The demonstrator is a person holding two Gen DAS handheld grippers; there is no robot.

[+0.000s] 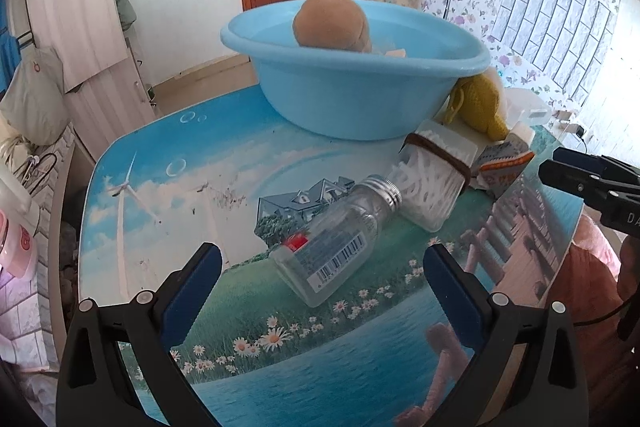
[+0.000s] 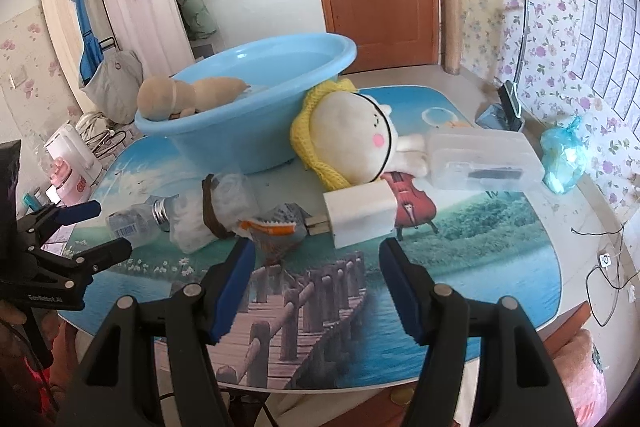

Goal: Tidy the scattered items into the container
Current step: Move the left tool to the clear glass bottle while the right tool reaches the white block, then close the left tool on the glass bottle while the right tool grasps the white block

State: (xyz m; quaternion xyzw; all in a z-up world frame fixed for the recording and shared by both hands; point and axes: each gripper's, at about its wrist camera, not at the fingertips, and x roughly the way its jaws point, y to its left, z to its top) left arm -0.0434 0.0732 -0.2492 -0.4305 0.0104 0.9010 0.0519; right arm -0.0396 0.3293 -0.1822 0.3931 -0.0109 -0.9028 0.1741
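Observation:
A light blue basin (image 1: 360,99) (image 2: 256,75) stands on the table and holds a tan plush toy (image 1: 330,23) (image 2: 188,95). A clear bottle with a metal cap (image 1: 332,243) (image 2: 136,221) lies on its side just ahead of my open left gripper (image 1: 320,263). A bag of cotton swabs (image 1: 432,179) (image 2: 216,207) lies beside it. A white charger block (image 2: 360,213) and an orange packet (image 2: 276,227) lie just ahead of my open right gripper (image 2: 316,251). A white plush with a yellow knit cap (image 2: 348,143) leans against the basin.
A clear plastic box (image 2: 484,159) lies right of the plush. A blue plastic bag (image 2: 564,159) and a phone stand (image 2: 504,111) sit at the table's far right by the floral wall. Cables (image 2: 608,267) hang at the right edge. A pink appliance (image 2: 68,167) stands left.

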